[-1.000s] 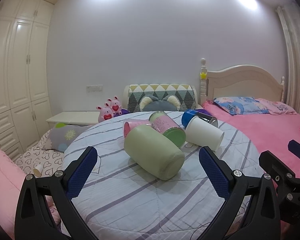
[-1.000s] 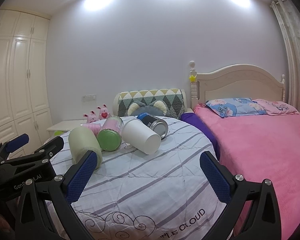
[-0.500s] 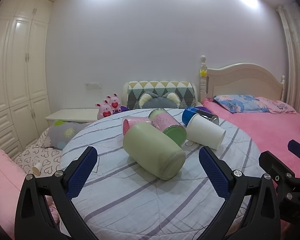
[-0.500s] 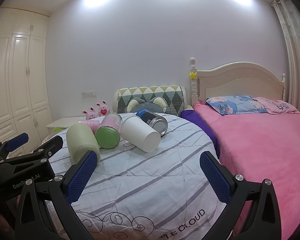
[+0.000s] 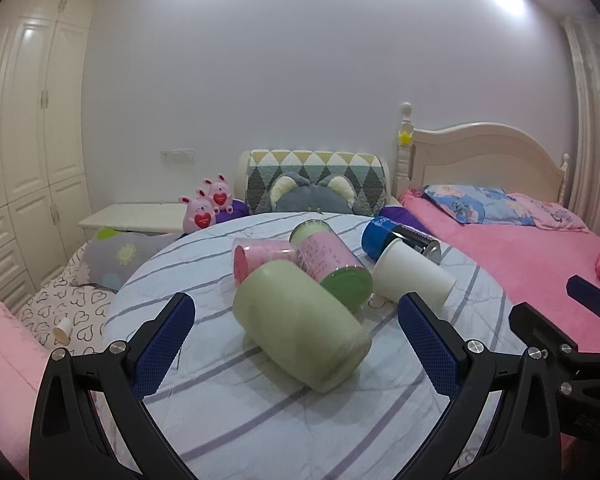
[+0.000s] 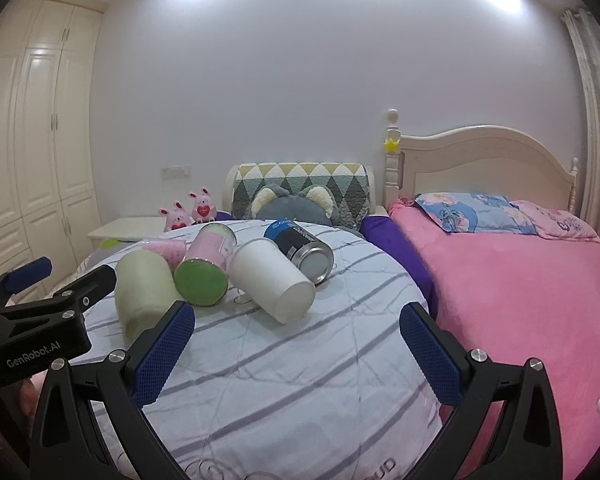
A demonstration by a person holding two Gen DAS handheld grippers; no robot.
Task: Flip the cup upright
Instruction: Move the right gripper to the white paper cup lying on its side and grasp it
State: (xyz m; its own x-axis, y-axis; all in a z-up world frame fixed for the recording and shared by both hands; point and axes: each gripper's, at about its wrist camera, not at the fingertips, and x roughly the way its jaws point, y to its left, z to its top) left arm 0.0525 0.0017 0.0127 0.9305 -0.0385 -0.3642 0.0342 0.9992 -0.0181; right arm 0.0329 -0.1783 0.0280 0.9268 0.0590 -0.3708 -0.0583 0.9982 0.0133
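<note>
Green cup (image 5: 302, 322) lies on its side on the striped surface (image 5: 228, 412), long axis diagonal, dead ahead btwn our left gripper (image 5: 296, 350) jaws, wide open; right gripper (image 6: 296, 354) also wide, farther off.

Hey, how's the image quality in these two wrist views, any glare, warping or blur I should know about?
Left wrist view: ceiling lights blow out on the wall, fisheye bends the wardrobe, and the pale green cup looks slightly soft. Right wrist view: same glare and dark corners, curtain bowed, white paper cup fairly sharp.
</note>
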